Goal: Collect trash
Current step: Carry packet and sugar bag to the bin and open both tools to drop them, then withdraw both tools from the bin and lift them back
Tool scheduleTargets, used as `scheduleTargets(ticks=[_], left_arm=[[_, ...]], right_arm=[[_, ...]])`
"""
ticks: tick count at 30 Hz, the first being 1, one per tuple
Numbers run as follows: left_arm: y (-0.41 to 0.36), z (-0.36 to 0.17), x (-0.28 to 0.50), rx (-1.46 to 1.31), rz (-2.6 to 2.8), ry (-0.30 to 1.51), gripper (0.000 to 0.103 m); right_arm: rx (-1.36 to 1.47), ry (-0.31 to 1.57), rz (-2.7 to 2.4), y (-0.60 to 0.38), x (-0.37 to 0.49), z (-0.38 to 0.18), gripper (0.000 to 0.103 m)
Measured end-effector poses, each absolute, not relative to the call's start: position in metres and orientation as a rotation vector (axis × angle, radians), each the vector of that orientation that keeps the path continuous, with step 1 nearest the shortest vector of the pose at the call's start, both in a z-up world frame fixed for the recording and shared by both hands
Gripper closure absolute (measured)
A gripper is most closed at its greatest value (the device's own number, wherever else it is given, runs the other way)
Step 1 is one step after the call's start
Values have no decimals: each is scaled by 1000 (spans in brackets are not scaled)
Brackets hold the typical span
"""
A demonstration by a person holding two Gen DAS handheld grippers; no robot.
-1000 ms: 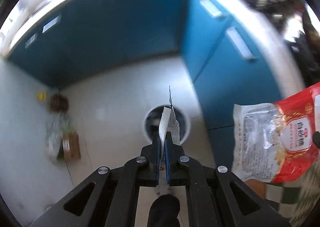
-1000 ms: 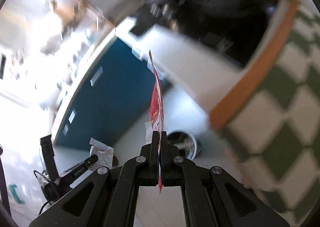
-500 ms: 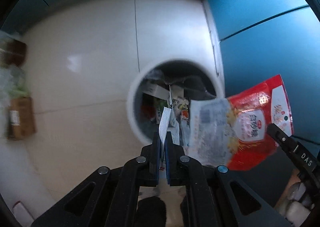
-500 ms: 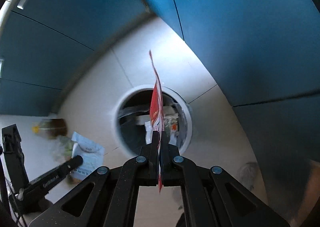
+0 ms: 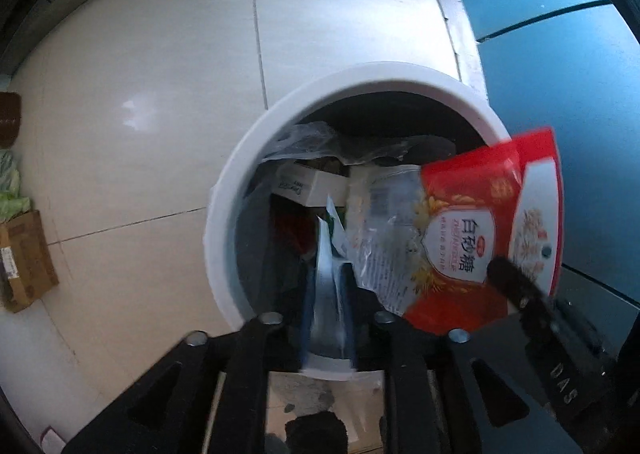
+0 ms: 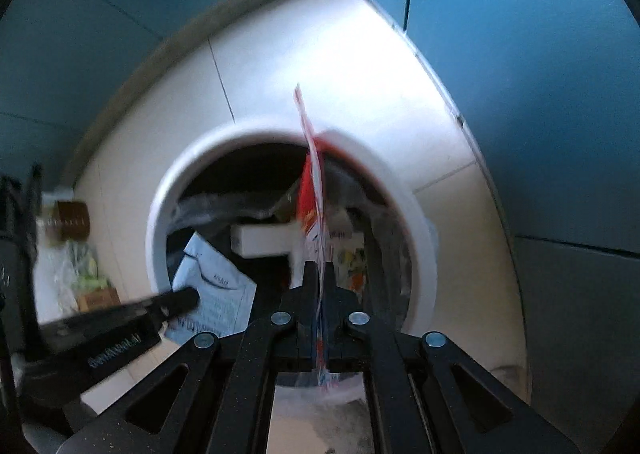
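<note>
A: Left claw [image 5: 328, 286] over the white bin [image 5: 224, 222], pinched tight on a pale paper packet [image 5: 326, 286] seen edge-on; what does the other view show?

B: Right claw [image 6: 319, 286] clenched on a red sugar bag [image 6: 310, 210], its top edge rising above the bin's far rim [image 6: 416, 222]. The packet [image 6: 216, 286] shows at lower left, just inside the near rim.

A: From the left view the sugar bag [image 5: 452, 242] hangs flat over the bin's right side, touching the packet or just beside it; I cannot tell which.

B: Trash already fills the bin, a white box [image 6: 260, 240] among it.

A: Room around it: pale tiled floor [image 5: 160, 94] to the left, blue cabinet [image 5: 560, 102] close on the right, cardboard box [image 5: 24, 258] well apart at the left edge
</note>
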State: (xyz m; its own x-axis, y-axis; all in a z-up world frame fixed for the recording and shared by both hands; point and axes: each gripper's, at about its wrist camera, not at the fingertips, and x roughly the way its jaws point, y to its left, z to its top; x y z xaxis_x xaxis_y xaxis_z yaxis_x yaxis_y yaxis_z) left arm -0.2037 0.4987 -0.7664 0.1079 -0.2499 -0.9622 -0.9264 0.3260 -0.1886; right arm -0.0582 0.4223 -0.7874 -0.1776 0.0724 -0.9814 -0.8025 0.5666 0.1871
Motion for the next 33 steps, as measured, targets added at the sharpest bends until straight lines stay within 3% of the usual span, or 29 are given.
scheduleTargets(ticks=[1, 2, 3, 5, 9, 18, 33], left_arm=[[500, -766, -205, -1165, 727, 1398, 66], [501, -763, -208, -1157, 745, 1393, 37], [502, -759, -211, -1144, 767, 1387, 19], [503, -746, -220, -1121, 814, 1361, 17], [492, -715, -238, -1039, 906, 1356, 2], [444, -609, -258, -858, 1037, 1314, 2], [348, -337, -276, -759, 1077, 1085, 2]], right_arm=[[-646, 1556, 876, 421, -59, -783, 76], [-642, 1544, 875, 418, -57, -778, 50], [-639, 1531, 874, 415, -55, -774, 34], [-640, 1502, 875, 407, -48, -760, 31], [-711, 1437, 882, 393, -50, -738, 1], [-797, 1293, 902, 358, -67, -648, 0], [-732, 1016, 971, 270, -88, -331, 0]])
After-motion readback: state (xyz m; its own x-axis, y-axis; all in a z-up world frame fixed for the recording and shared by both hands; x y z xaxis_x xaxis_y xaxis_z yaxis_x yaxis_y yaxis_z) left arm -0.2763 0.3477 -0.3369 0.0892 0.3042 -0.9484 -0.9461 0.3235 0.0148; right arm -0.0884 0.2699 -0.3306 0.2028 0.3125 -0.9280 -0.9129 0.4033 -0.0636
